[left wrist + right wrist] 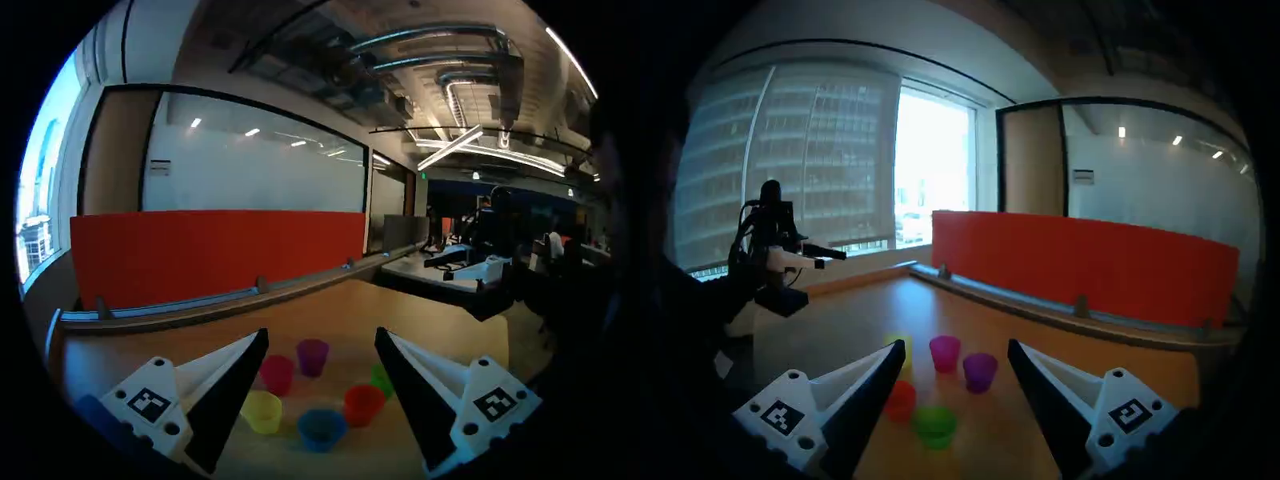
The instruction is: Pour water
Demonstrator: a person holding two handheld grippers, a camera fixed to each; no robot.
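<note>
Several small plastic cups stand grouped on the wooden table [448, 320]. In the left gripper view they are a pink cup [277, 374], a purple cup [312, 357], a yellow cup [262, 411], a blue cup [322, 429], an orange cup [363, 404] and a green cup [382, 379]. My left gripper [320, 352] hovers open above them, holding nothing. In the right gripper view I see the magenta cup [945, 353], purple cup [980, 371], green cup [934, 425], red-orange cup [901, 400] and yellow cup [902, 346]. My right gripper [956, 356] is open and empty over the cluster.
A red partition [216, 252] with a metal rail runs along the table's far edge. The other gripper, held by a dark-sleeved arm, appears at the left [776, 248] of the right gripper view, before large windows. Office desks and people sit far right [496, 248].
</note>
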